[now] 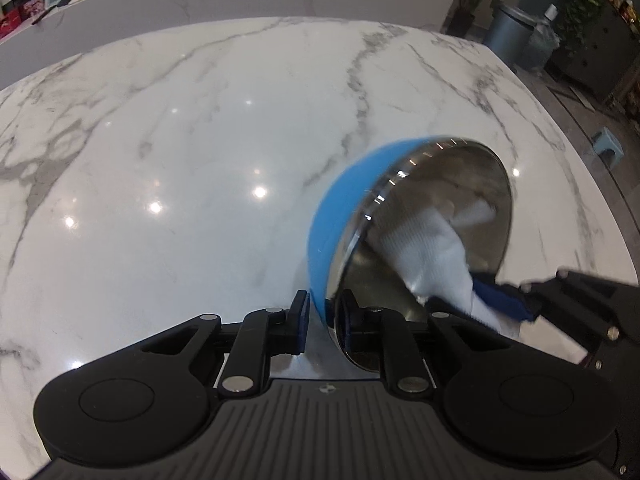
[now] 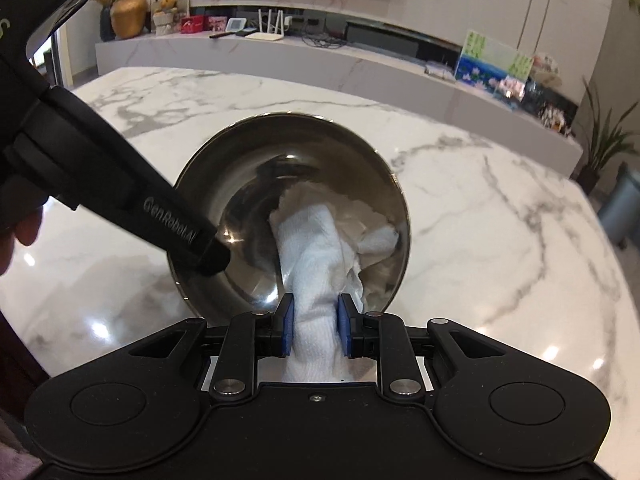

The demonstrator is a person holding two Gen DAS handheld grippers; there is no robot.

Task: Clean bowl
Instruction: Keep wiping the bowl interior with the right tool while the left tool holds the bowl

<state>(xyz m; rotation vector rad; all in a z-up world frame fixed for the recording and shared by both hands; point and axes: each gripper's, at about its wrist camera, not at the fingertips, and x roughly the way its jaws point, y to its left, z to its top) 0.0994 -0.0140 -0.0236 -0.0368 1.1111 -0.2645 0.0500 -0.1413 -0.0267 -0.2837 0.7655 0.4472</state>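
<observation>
Clamped on the rim of the bowl (image 1: 340,216), the left gripper (image 1: 323,320) held it tipped on its side above the marble table (image 1: 160,140), one finger against the blue outside, the other inside the steel; the right gripper (image 2: 313,322) had its blue pads (image 2: 285,330) pressed close on a white cloth (image 2: 316,256); the cloth reached into the bowl (image 2: 240,184) and lay against its shiny inner wall.

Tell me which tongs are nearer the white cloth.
Right. The right tongs are clamped on the white cloth, pushing it into the bowl. The left tongs grip the bowl's rim, apart from the cloth.
</observation>
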